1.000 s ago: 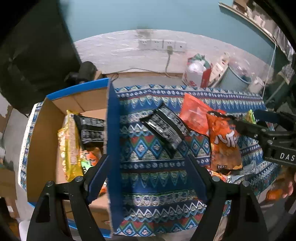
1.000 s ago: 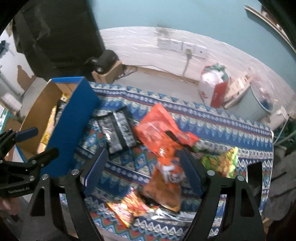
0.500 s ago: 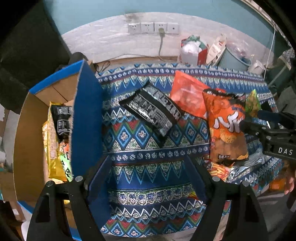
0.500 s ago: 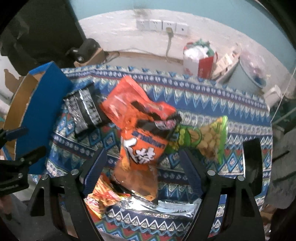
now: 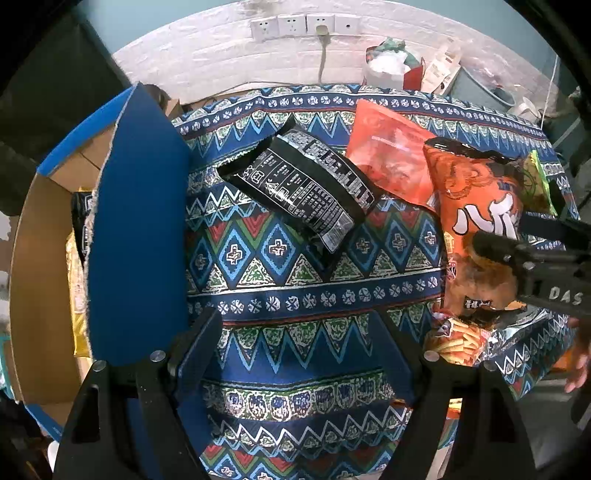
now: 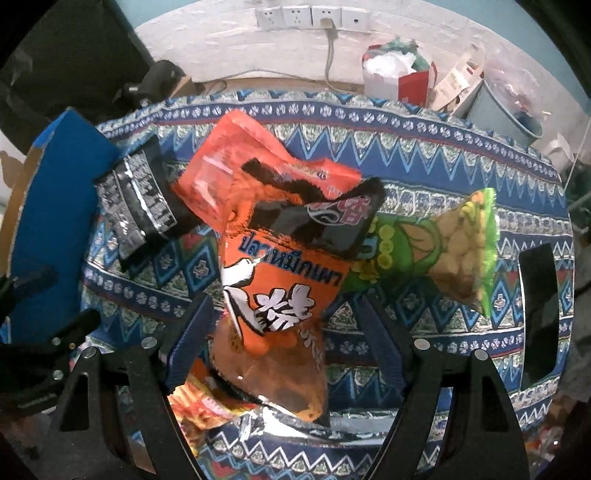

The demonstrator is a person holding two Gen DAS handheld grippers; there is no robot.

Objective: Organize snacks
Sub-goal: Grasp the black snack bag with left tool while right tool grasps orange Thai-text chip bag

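Snack packs lie on the patterned cloth [image 5: 295, 295]. An orange chip bag [image 6: 280, 291] lies between the open fingers of my right gripper [image 6: 284, 325]; it also shows in the left wrist view [image 5: 476, 221]. A black pack [image 5: 299, 188], a red-orange pack [image 5: 388, 155], a green pea pack [image 6: 443, 251] and a fries pack [image 5: 461, 339] lie around it. My left gripper [image 5: 299, 339] is open and empty above the cloth, beside the blue flap [image 5: 136, 229] of the cardboard box [image 5: 33, 295], which holds several snacks.
The box stands at the cloth's left edge. Behind the table are a white wall with sockets [image 5: 303, 24], a red-and-white bag [image 6: 399, 77] and a grey bin [image 6: 506, 110]. A black phone-like object [image 6: 537, 317] lies at the right.
Both grippers have come down and closer to the table. The right gripper has moved in over the orange chip bag, which now lies between its open fingers.
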